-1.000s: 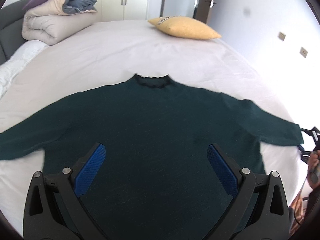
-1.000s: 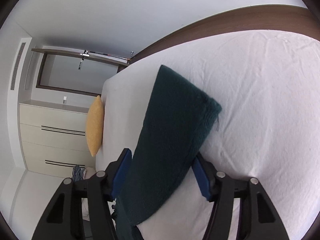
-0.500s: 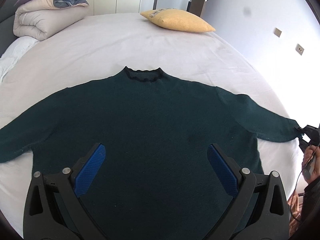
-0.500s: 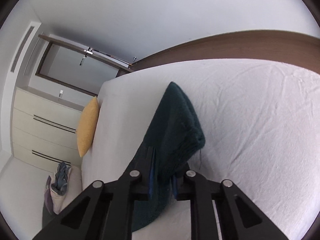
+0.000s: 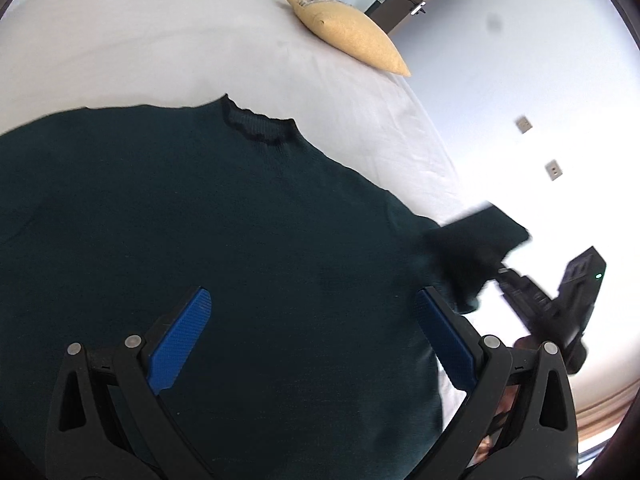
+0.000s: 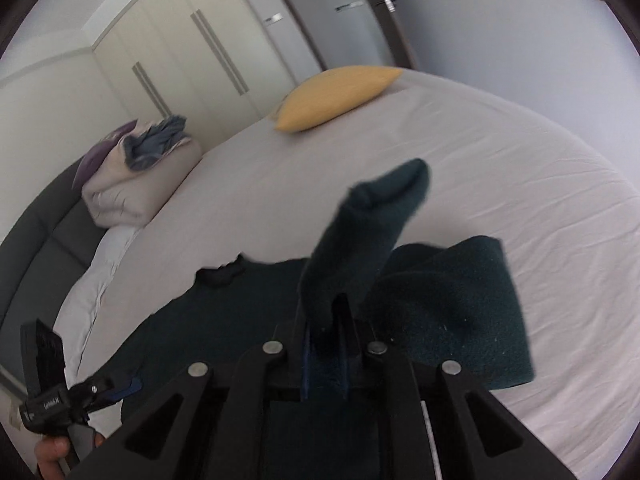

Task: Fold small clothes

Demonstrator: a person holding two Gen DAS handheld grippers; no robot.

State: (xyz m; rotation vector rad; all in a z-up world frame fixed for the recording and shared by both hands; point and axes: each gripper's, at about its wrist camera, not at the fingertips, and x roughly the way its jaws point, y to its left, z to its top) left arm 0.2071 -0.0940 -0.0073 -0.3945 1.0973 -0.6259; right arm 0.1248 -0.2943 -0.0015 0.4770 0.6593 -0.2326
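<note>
A dark green sweater point(image 5: 224, 240) lies spread flat on a white bed point(image 5: 120, 52), neckline pointing toward the far side. The left tongs point(image 5: 312, 320) hover just above the sweater's body, blue pads spread wide apart, holding nothing. To the right, the sweater's sleeve point(image 6: 360, 236) is lifted off the bed and doubled over toward the body. The right tongs point(image 6: 326, 344) are closed tight on that sleeve, whose cuff end sticks up beyond the fingertips. A yellow pillow point(image 6: 336, 98) rests at the far edge of the bed. A folded duvet point(image 6: 136, 176) sits at the far left by the headboard.
</note>
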